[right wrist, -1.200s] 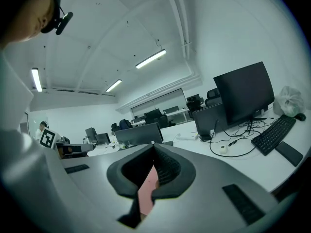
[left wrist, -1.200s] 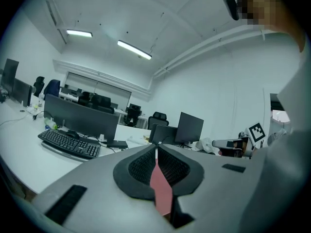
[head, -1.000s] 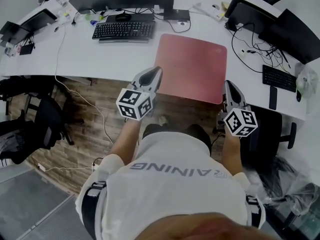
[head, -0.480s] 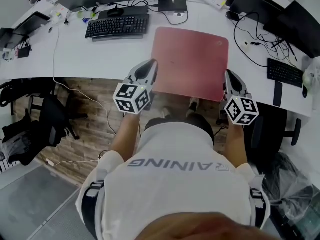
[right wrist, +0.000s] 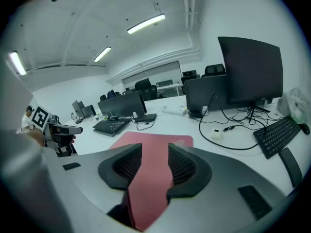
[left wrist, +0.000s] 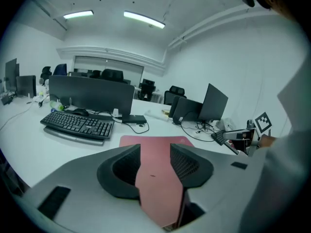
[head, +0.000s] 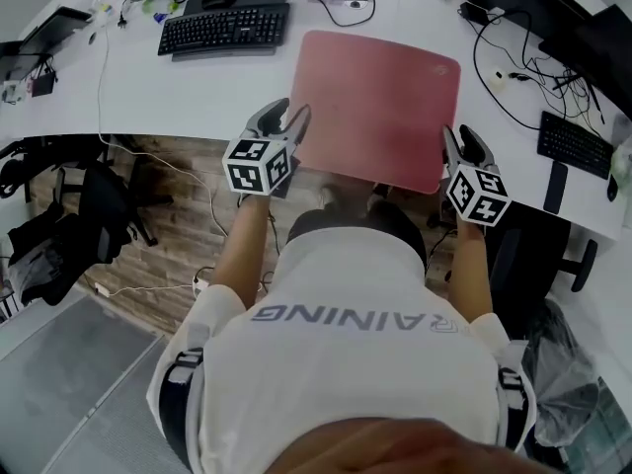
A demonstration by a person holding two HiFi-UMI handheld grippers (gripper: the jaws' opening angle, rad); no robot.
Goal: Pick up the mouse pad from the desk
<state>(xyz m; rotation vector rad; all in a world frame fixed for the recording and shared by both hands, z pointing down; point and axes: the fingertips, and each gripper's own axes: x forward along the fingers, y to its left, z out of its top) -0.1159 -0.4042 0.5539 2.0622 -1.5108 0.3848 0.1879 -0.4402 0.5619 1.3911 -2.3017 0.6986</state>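
On the white desk (head: 148, 92) the red mouse pad (head: 380, 97) lies flat, its near edge overhanging the front. The left gripper (head: 284, 118) and right gripper (head: 457, 138) sit at its near corners. Their jaws have just been opening, with the pad between them ungripped. A keyboard (head: 225, 30) lies well apart.

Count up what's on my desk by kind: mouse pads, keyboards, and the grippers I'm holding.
Mouse pad: 1
Keyboards: 2, one far left, one right
Grippers: 2, left gripper and right gripper, jaws just opened, pad's near edge between them
Total: 5
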